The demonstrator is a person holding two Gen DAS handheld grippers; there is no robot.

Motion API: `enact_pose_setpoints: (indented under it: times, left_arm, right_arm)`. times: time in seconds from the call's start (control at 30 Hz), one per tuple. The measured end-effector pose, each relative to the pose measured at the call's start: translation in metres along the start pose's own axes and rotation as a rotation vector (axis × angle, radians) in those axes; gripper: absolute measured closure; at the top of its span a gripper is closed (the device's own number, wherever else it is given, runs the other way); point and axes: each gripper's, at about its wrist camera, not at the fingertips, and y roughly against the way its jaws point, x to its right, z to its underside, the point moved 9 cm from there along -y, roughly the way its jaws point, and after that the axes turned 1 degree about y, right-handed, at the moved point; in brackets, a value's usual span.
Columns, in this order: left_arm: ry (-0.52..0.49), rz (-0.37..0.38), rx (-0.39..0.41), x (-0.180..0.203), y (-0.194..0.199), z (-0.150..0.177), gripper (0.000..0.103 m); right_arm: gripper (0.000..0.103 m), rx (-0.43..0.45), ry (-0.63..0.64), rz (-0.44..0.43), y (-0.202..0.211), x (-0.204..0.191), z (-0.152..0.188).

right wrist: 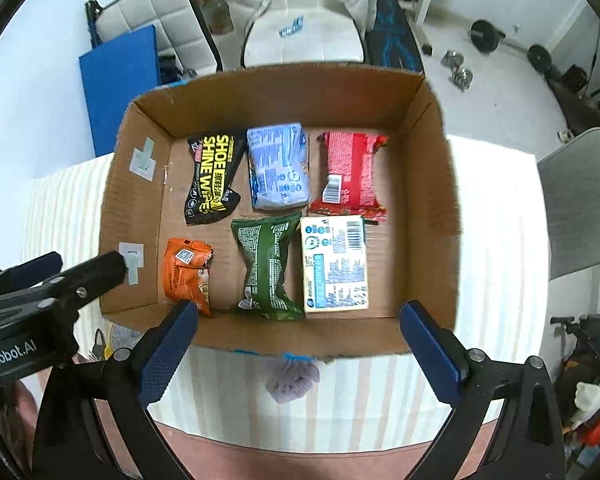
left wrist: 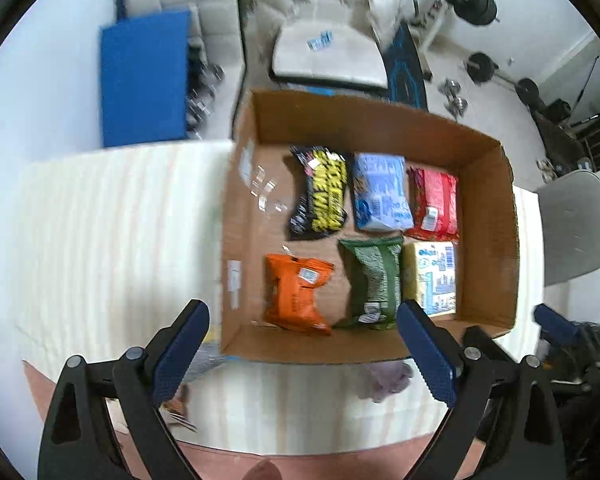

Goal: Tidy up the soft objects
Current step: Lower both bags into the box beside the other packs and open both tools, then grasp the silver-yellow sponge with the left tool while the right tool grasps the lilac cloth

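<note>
Both grippers point down over a striped tabletop [right wrist: 480,240], left gripper [left wrist: 304,344] and right gripper [right wrist: 298,344] each with jaws spread wide, holding nothing. Beyond them an open cardboard box [right wrist: 432,216] holds six soft packets in two rows: orange [right wrist: 186,272], green [right wrist: 266,264], cream [right wrist: 334,264]; then black-and-yellow [right wrist: 212,178], blue [right wrist: 278,166], red [right wrist: 350,174].

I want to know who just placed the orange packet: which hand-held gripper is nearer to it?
Left. The left hand-held gripper hangs open beside the orange packet, over the cardboard box's left wall. The right hand-held gripper, also open, sits above the green packet and near wall.
</note>
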Motion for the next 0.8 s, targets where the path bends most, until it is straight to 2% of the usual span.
enact_pose_setpoints:
  times: [0.13, 0.33, 0.47, 0.57, 0.67, 0.73, 0.8]
  left_arm:
    - [-0.028, -0.051, 0.097, -0.002, 0.026, 0.012, 0.007]
    - [-0.045, -0.061, 0.182, -0.005, 0.061, 0.027, 0.007]
    - [-0.047, -0.057, 0.224, -0.005, 0.081, 0.035, 0.007]
    - [-0.048, -0.054, 0.253, -0.005, 0.093, 0.038, 0.007]
    - [-0.037, -0.058, 0.248, -0.014, 0.094, 0.043, 0.007]
    - [-0.019, -0.087, 0.231, -0.028, 0.086, 0.053, 0.007]
    - [-0.012, -0.127, 0.212, -0.044, 0.071, 0.064, 0.007]
  right_arm:
    - [0.001, 0.077, 0.01, 0.035, 0.026, 0.005, 0.013]
    - [0.001, 0.187, 0.013, 0.071, 0.072, 0.007, 0.029]
    - [0.001, 0.244, 0.011, 0.065, 0.101, 0.006, 0.037]
    - [0.001, 0.254, 0.003, 0.04, 0.112, 0.003, 0.042]
    - [0.0, 0.242, -0.011, -0.002, 0.112, -0.002, 0.048]
    - [0.0, 0.226, -0.006, -0.016, 0.104, -0.004, 0.054]
    - [0.0, 0.171, 0.011, -0.016, 0.084, -0.007, 0.065]
